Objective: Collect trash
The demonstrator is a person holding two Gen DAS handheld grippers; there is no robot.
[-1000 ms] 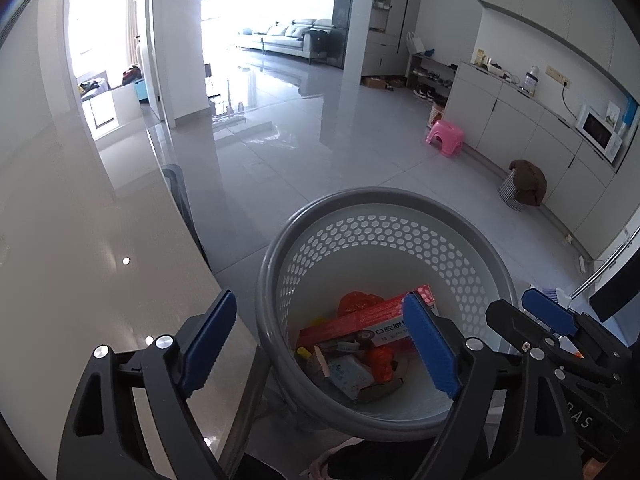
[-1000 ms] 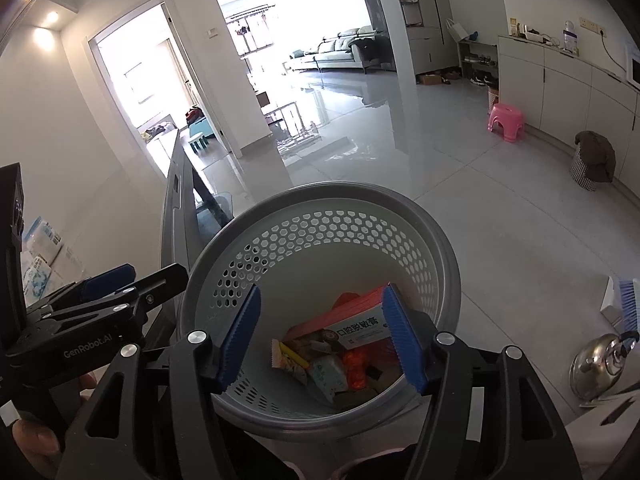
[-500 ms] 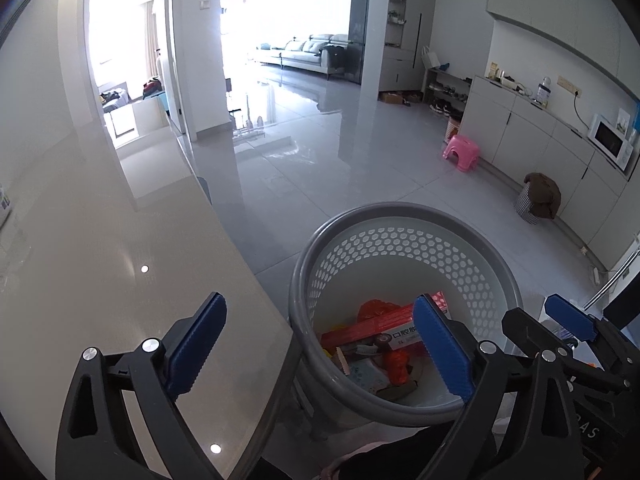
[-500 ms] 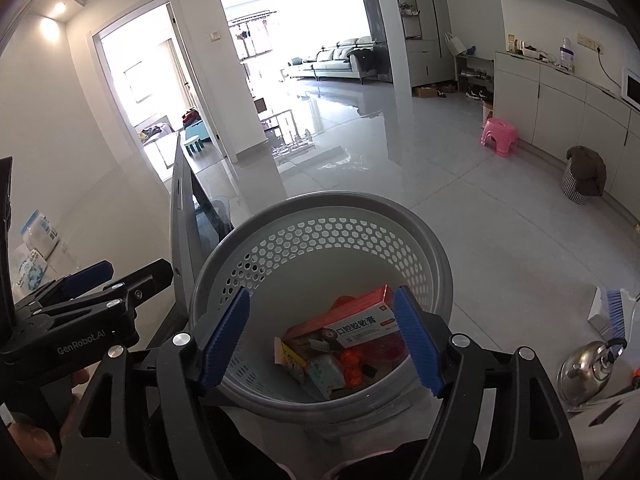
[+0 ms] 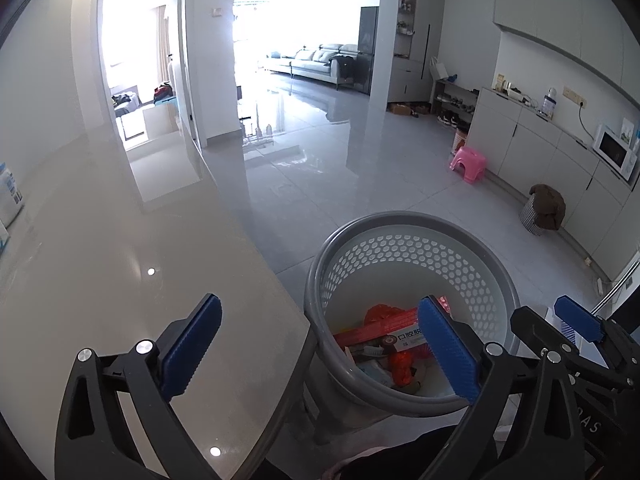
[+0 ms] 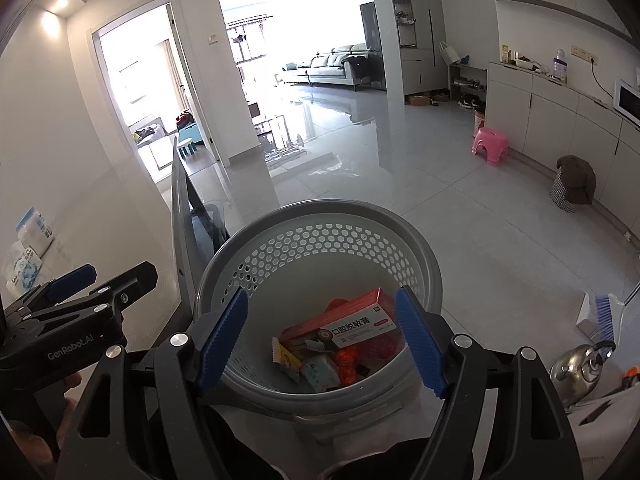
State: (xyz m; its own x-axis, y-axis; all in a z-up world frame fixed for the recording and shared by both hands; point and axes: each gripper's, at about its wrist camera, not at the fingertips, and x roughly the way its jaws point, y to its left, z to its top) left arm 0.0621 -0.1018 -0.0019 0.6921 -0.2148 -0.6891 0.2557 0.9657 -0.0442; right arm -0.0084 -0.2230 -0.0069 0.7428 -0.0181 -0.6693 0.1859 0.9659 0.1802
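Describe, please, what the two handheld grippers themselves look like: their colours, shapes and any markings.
Both are alike: the left gripper and right gripper have matte black angular frames with triangular cut-outs and silver round bolt heads. Their fingers carry blue ribbed pads. Seen from the right wrist view, the left gripper's side bears white "GenRobot.AI" lettering. No cables are visible.

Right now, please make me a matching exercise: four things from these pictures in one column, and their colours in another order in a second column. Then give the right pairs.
Things:
1. stool
2. waste basket
3. toothpaste box
4. kettle

Colours:
A. red and white
B. shiny silver
C. pink
D. grey

Pairs: 1-C, 2-D, 3-A, 4-B
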